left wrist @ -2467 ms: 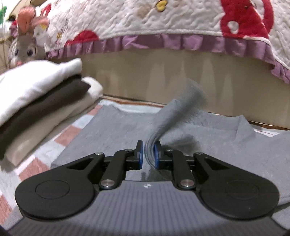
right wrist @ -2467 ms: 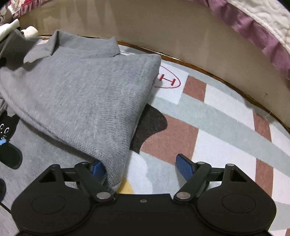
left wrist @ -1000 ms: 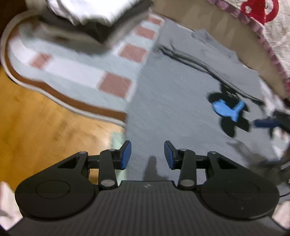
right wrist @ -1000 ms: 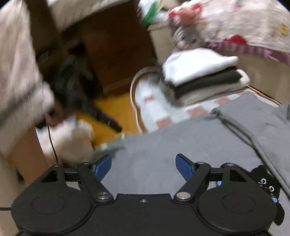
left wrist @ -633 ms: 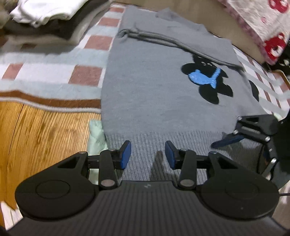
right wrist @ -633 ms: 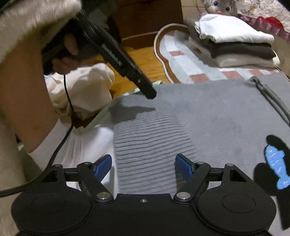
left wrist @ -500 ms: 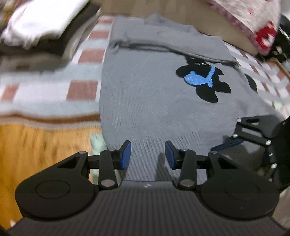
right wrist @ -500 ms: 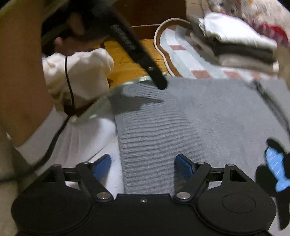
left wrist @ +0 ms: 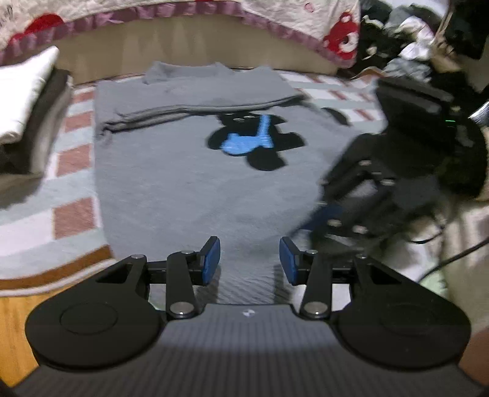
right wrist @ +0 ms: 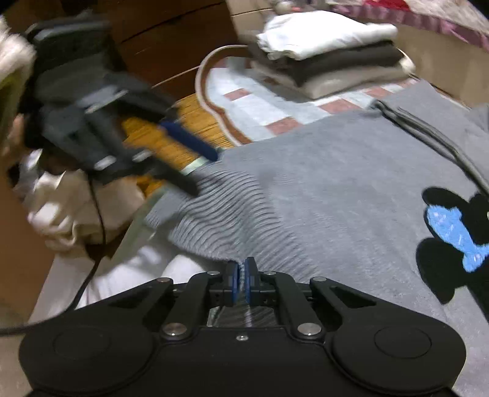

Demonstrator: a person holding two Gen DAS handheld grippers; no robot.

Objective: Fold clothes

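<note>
A grey sweater (left wrist: 183, 171) with a black and blue cartoon print (left wrist: 247, 143) lies flat on a checked rug (left wrist: 73, 210), its sleeves folded across the chest. My left gripper (left wrist: 249, 261) is open just above the ribbed hem, with nothing between its fingers. In the right wrist view, my right gripper (right wrist: 243, 276) is shut on the ribbed hem (right wrist: 232, 220), which is pulled up into ripples. The left gripper (right wrist: 198, 171) appears there blurred, open, at the hem's far corner. The right gripper (left wrist: 308, 223) is a dark blur at the sweater's right edge.
A stack of folded clothes (right wrist: 330, 58), white on dark on cream, sits on the rug beside the sweater. A bed with a quilt (left wrist: 275, 18) runs behind. Wooden floor (right wrist: 183, 134) borders the rug. A white cloth (right wrist: 76, 198) and a cable lie near the hem.
My right gripper has shut on the sweater's ribbed hem and lifted it slightly. My left gripper has swung toward the hem's other corner and stays open.
</note>
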